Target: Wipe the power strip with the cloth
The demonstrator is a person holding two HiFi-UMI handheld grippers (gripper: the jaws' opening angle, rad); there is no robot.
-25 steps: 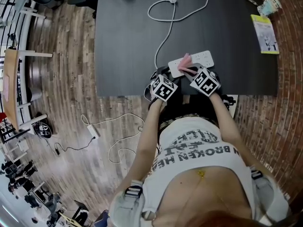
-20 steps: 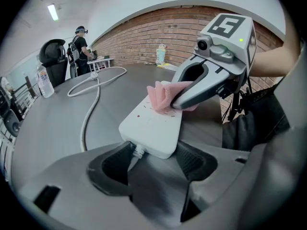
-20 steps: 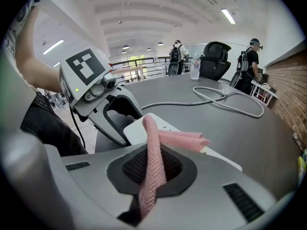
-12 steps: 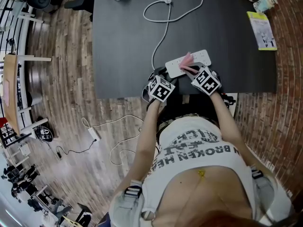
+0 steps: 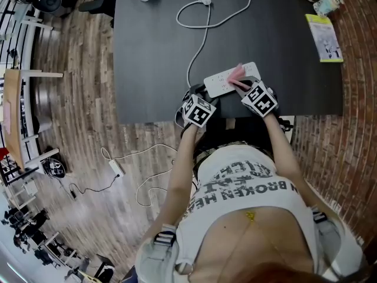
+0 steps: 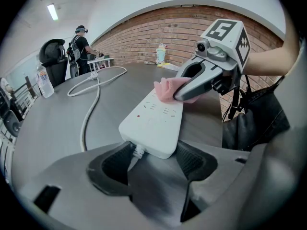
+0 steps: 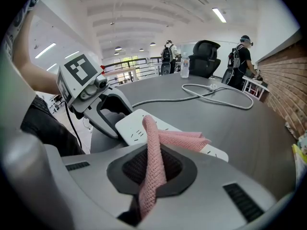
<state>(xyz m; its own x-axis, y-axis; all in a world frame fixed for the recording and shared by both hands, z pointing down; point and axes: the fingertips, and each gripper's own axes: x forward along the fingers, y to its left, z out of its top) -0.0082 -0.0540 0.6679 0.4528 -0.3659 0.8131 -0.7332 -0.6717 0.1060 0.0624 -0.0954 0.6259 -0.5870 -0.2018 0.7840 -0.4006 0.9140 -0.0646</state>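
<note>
Since a second ago the pink cloth (image 5: 237, 72) has slid rightward along the white power strip (image 5: 221, 82), from about its middle toward its right end, and the right gripper (image 5: 242, 84) has gone with it. The left gripper (image 5: 197, 93) has stayed at the strip's left, cord end. The strip lies near the near edge of the dark table (image 5: 153, 52).

In the left gripper view its jaws sit on either side of the strip's cord end (image 6: 153, 123), pads against it, clamped. In the right gripper view the jaws are closed on a rope-like fold of cloth (image 7: 153, 166), whose free part is draped across the strip (image 7: 132, 123).

From the head view both grippers' marker cubes cover their jaws. In the left gripper view the cloth (image 6: 165, 87) and the right gripper's tip (image 6: 184, 92) hide the strip's far end. The white cord (image 5: 203, 34) loops toward the far edge of the table, where the picture's top cuts it off.
</note>
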